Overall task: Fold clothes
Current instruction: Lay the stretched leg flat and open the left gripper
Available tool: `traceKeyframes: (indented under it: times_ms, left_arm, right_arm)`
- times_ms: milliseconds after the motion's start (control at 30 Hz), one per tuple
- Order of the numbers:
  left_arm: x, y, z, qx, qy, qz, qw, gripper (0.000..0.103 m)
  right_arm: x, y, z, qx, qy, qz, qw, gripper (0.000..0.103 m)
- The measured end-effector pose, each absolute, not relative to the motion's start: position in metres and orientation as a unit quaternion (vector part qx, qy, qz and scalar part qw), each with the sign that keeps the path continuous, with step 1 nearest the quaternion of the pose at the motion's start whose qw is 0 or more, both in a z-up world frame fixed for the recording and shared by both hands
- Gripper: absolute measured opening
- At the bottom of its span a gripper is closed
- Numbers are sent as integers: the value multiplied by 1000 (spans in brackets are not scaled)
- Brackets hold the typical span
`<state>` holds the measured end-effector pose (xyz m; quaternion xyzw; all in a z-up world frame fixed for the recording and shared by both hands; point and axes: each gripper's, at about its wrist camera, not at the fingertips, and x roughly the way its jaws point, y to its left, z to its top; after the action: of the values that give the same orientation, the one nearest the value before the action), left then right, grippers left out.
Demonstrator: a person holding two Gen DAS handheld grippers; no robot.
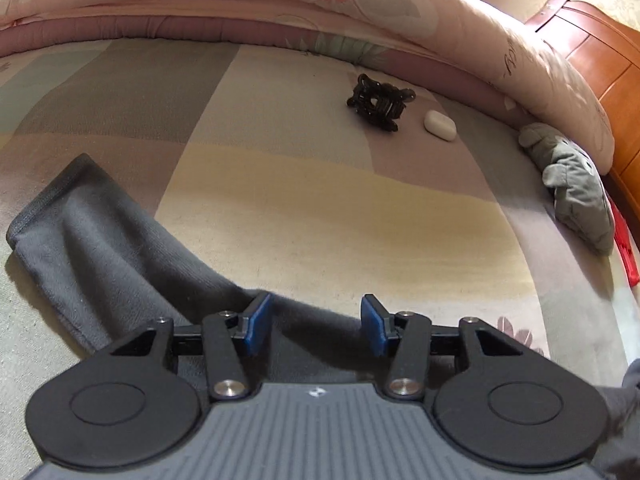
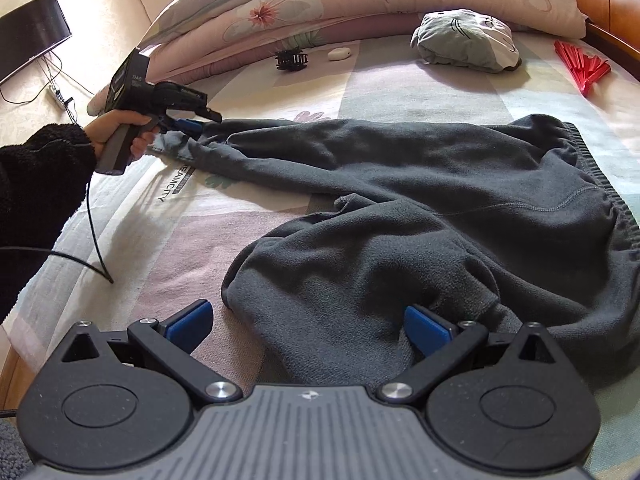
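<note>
the dark grey fleece trousers [image 2: 420, 200] lie spread but rumpled across the striped bed sheet [image 2: 168, 240], the elastic waistband [image 2: 600, 184] to the right, one leg stretched toward the far left and the other bunched and doubled over nearer the right wrist camera. the left gripper [image 1: 316, 326] has its jaws parted to a middling gap with the fabric of the far leg just under and ahead of them, its hem [image 1: 44, 208] lying to the left; from the right wrist view its blue tips sit right at that leg's end, but whether cloth is pinched there i cannot tell. the right gripper [image 2: 308, 326] hangs with jaws spread wide over the near leg's cuff [image 2: 280, 296], holding nothing. to do this well, i judge each gripper should take an edge squarely, close to the hem seam, so the thick fleece does not slip, and pull the legs flat before laying one over the other. the cloth looks soft, heavy and wrinkled. a hair claw [image 2: 291, 60] lies well apart on the far side.
</note>
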<state>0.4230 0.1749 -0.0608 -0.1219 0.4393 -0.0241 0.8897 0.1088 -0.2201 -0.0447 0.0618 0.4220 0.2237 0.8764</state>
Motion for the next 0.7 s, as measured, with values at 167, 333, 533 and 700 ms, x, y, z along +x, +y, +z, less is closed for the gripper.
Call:
traceKeyframes:
  times_ms: [167,333,533,700]
  left_arm:
    - [405,175,-50,-121,423,-33,897,50]
    - [371,181,-34,-82,410,-37,908,58]
    - [336,190,-35,-107,433,-42,894,58]
    - [298,162,-38,-83,455,-75,884,63]
  right_arm:
    - [106,-219,-44,53,418,230,877,103]
    - [105,-219,-44,67,416,235,876,103]
    - [94,-213,-36,58,411,247,876,103]
    - [81,-214,-28,49,405,243,880,103]
